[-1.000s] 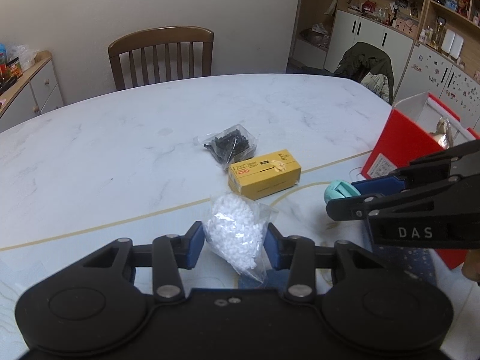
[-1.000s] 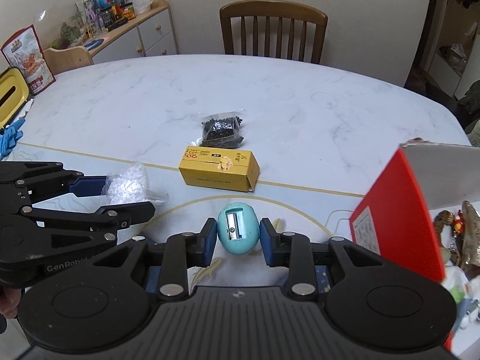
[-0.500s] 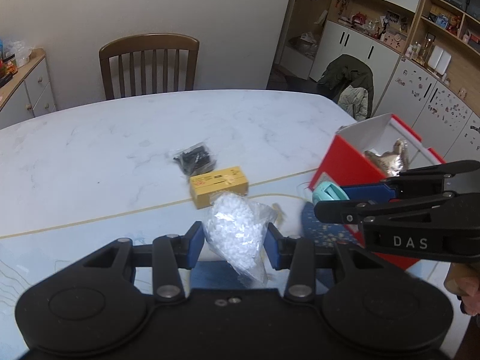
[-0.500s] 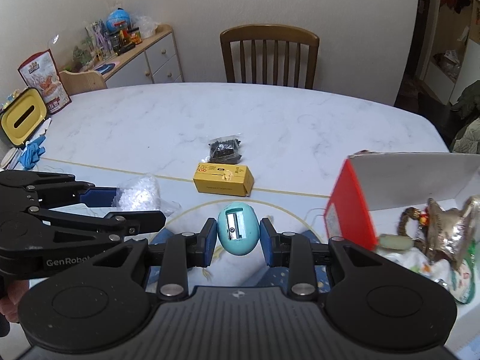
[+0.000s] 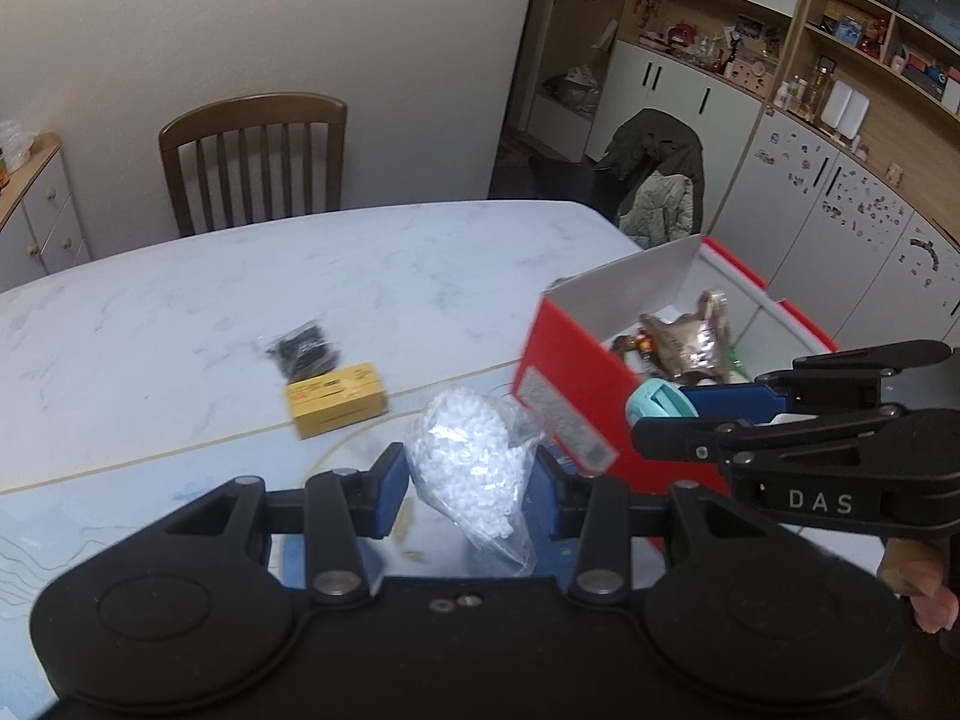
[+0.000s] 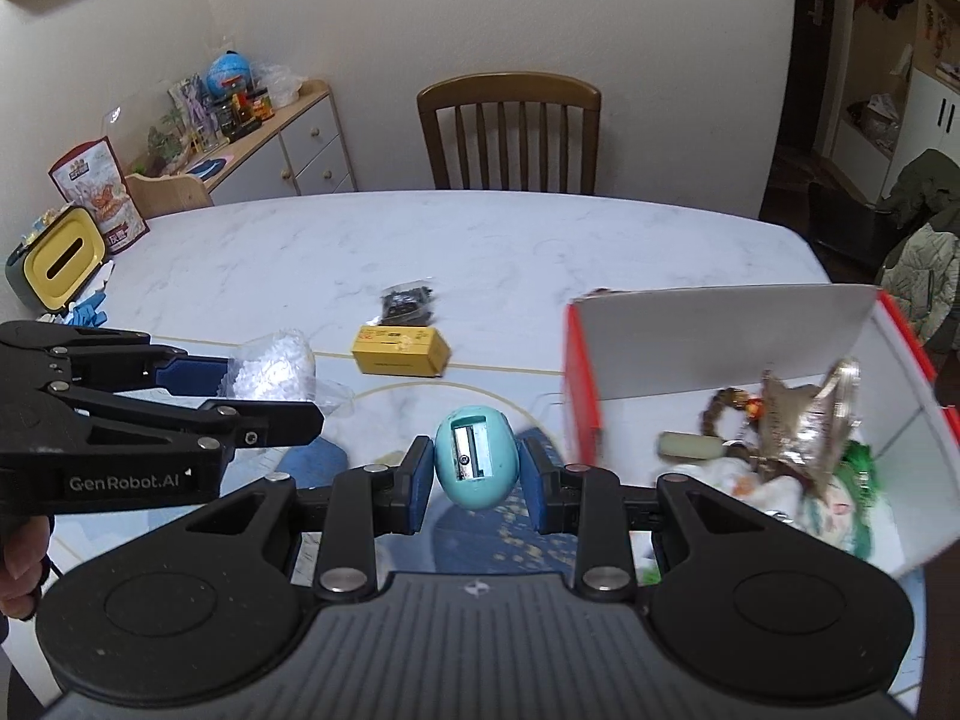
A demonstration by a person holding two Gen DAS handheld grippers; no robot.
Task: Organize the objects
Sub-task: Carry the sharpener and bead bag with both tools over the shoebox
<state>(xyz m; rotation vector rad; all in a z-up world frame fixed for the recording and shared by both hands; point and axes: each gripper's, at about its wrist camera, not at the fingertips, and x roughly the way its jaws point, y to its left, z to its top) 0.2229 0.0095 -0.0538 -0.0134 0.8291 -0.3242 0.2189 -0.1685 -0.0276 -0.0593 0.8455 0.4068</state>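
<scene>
Holding two things at once, I have the left gripper [image 5: 471, 474] pinched on a clear bag of small white pellets [image 5: 471, 462] at lower centre of its view, and the right gripper [image 6: 477, 474] clamped on a teal egg-shaped pencil sharpener [image 6: 476, 459], blade slot facing the camera. Both hang above the white marble table [image 6: 480, 252], just left of the open red box [image 6: 720, 336] that fills the right of the frame with trinkets inside. Mid-frame on the table, the yellow box [image 6: 401, 350] lies just in front of a bag of black bits [image 6: 408, 304].
</scene>
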